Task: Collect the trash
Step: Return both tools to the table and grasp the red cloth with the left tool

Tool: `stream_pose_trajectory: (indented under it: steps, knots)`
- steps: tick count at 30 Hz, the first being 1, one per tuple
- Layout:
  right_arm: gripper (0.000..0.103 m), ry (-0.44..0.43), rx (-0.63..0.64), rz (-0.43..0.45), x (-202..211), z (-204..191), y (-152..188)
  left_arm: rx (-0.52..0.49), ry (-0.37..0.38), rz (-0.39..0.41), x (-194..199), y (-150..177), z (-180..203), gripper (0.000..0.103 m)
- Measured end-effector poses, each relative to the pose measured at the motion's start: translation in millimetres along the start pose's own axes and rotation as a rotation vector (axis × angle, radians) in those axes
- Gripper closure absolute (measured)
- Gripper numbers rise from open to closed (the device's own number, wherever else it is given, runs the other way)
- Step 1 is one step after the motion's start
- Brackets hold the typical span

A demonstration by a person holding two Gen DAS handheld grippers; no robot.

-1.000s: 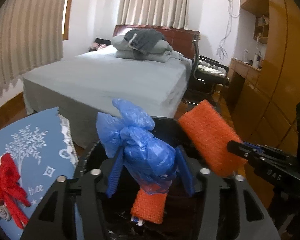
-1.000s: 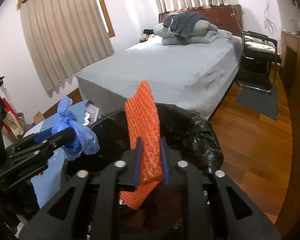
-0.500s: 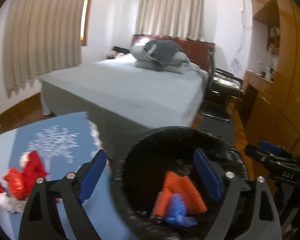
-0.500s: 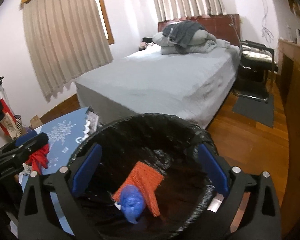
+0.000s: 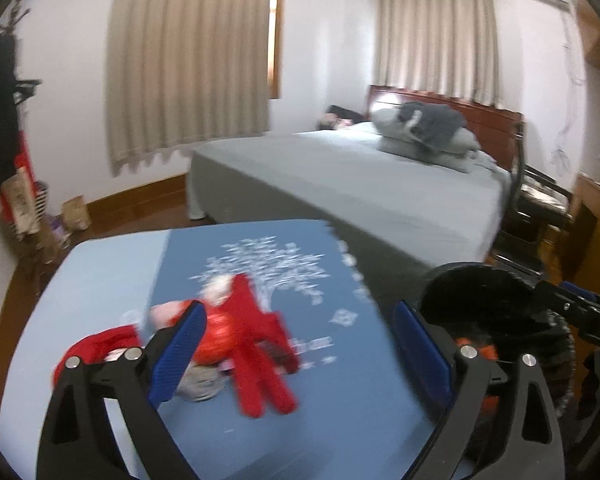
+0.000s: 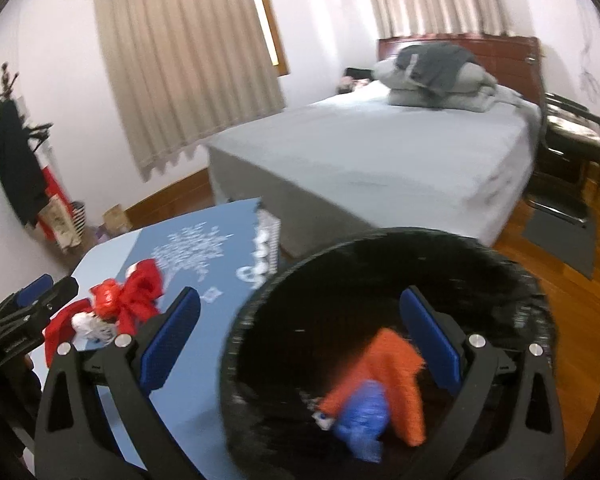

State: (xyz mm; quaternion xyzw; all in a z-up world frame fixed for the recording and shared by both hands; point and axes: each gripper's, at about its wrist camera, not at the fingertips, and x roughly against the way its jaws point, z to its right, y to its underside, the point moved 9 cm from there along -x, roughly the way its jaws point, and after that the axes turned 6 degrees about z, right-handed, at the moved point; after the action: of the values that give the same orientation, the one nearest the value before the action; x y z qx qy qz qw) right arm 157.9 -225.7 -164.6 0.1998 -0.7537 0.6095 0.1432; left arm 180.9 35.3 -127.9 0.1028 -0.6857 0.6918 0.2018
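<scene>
Both grippers just let go: orange mesh (image 6: 384, 376) and blue bag (image 6: 364, 416) now lie in the black bin (image 6: 380, 248), jaws have just been opening wide.
Left gripper (image 5: 300, 354) (empty) faces red trash pile (image 5: 244, 344) on blue table (image 5: 112, 280); only the right gripper (image 6: 300, 342) view, also empty, shows the bin's contents clearly.

Right claw (image 6: 300, 344) spread wide over black-lined bin (image 6: 260, 308), orange mesh (image 6: 392, 368) and blue bag (image 6: 364, 412) lying inside

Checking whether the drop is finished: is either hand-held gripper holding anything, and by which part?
Nothing is held. The left hand-held gripper and the right one have just been opening and stand empty; orange mesh and blue bag lie in the bin.
</scene>
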Motion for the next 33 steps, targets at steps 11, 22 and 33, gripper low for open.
stream_pose_trajectory:
  steps: [11, 22, 33]
  knots:
    - [0.006, -0.133, 0.099, -0.051, -37.7, -97.5, 11.8, 0.069, -0.173, -0.014, 11.6, 22.8, -89.2, 0.010]
    - [0.006, -0.199, 0.180, -0.095, -67.1, -152.7, 28.4, 0.132, -0.338, -0.058, 14.5, 54.6, -180.3, 0.014]
    - [0.006, -0.214, 0.217, -0.127, -88.1, -177.9, 44.3, 0.214, -0.386, -0.151, 0.0, 97.0, -229.9, 0.026]
